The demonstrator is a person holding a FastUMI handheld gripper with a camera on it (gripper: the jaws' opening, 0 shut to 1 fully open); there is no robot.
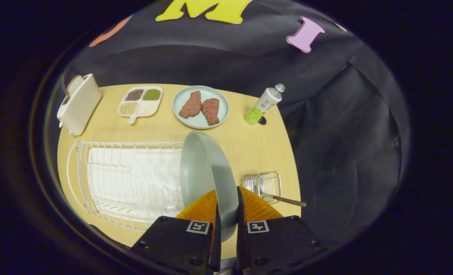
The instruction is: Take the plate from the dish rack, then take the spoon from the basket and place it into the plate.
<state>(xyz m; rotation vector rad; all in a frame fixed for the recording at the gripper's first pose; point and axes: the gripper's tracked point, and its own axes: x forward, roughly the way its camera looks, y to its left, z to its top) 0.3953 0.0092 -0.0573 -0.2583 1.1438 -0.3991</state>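
My gripper (226,194) is shut on the rim of a pale green plate (203,172). The plate stands on edge between the fingers, lifted at the right end of the white wire dish rack (127,179). Its hollow face turns toward the rack. To the right of the fingers sits a small wire basket (262,185) on the wooden table (253,149). A spoon (285,199) with a brown handle lies in the basket, its handle sticking out to the right.
Beyond the rack stand a white toaster (79,103) with bread, a divided tray (140,101) of beans, a second green plate (200,107) with two pieces of meat, and a bottle (264,103) lying tilted near the table's far right edge.
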